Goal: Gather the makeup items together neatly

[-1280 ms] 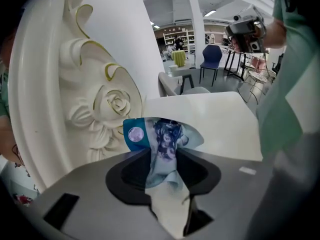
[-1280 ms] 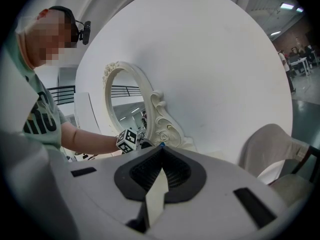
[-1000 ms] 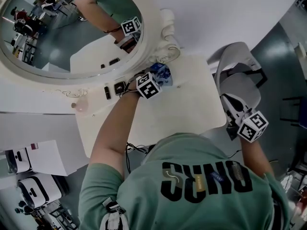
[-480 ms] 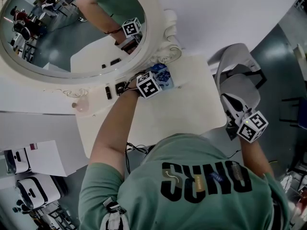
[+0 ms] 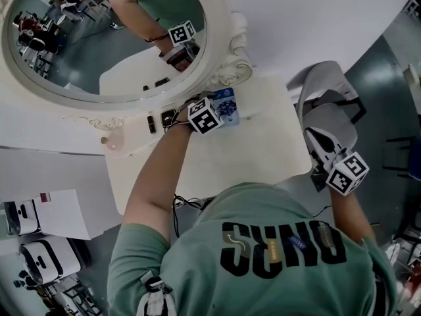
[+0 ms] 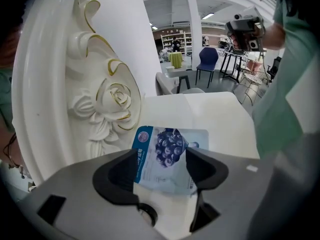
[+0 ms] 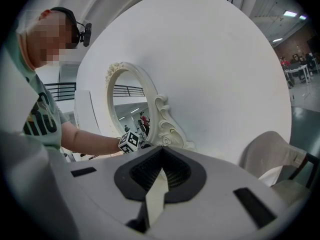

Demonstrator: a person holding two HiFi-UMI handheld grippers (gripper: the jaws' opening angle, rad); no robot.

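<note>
Sheet-mask packet, printed with blueberries, lies flat on the white vanity top just below the mirror's carved frame. The left gripper straddles it, its jaws spread and just having opened, pads clear of it. The right gripper is pressed together and empty, over a white chair. Since a second ago neither hand has shifted.

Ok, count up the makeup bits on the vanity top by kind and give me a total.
Blue sachet: 1
Small black cases: 2
Pale pink round item: 1
Total: 4
</note>
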